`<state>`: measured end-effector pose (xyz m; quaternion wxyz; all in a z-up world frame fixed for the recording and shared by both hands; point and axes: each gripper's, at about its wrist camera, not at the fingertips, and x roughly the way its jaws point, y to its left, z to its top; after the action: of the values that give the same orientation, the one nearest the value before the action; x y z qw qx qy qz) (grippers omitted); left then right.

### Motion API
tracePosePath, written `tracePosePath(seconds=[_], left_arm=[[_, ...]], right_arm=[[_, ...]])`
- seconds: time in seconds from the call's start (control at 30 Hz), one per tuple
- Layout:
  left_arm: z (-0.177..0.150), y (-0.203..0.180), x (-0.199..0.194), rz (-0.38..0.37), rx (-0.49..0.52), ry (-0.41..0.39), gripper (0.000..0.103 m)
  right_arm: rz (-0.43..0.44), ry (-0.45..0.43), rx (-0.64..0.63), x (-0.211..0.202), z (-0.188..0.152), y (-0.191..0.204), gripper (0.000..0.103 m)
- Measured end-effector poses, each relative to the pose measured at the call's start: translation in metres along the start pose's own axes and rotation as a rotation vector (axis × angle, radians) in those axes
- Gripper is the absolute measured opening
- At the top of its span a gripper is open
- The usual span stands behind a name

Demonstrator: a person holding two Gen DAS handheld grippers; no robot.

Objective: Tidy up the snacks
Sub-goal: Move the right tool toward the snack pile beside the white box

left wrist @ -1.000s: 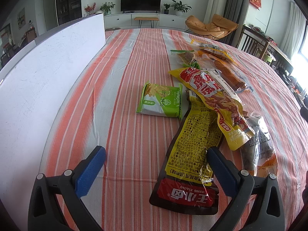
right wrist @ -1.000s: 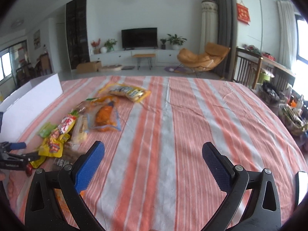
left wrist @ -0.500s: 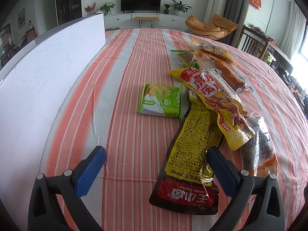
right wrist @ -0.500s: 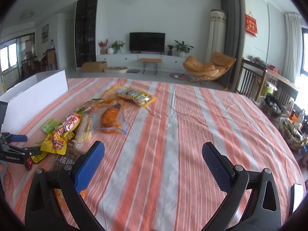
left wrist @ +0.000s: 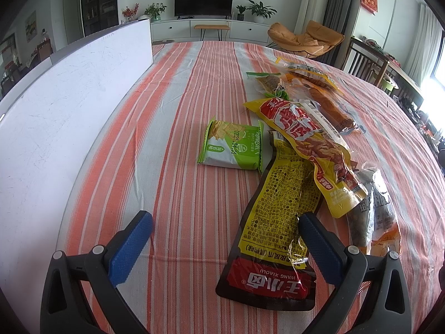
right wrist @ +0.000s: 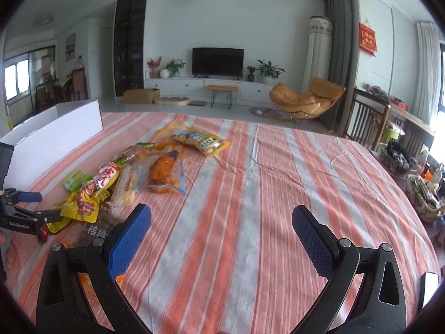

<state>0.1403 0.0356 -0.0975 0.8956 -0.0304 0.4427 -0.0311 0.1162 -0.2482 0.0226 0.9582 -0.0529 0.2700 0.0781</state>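
Two spread grippers, snack packets (left wrist: 300, 150) ahead

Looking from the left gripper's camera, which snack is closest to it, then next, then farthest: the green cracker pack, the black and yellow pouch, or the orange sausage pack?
1. Black and yellow pouch, by the right jaw.
2. Green cracker pack, mid-table.
3. Orange sausage pack, far right.
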Motion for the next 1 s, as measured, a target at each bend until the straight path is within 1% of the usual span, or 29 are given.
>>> tracePosePath(seconds=[0.8,0.9,1.0], left_arm=[[0.0002,-0.0003,0.0005,0.0,0.0,0.0,0.103],[0.0001,-0.0002,0.0003,0.0,0.0,0.0,0.103],[0.0001,-0.0003,0.0003,0.0,0.0,0.0,0.103]], right_arm=[[0.011,0.012,-0.007,0.0062,-0.004,0.0007,0.102],[0.02,0.019,-0.011,0.0079,-0.0048,0.0018,0.102],[0.047,0.035,-0.019,0.0101,-0.0057,0.0046,0.102]])
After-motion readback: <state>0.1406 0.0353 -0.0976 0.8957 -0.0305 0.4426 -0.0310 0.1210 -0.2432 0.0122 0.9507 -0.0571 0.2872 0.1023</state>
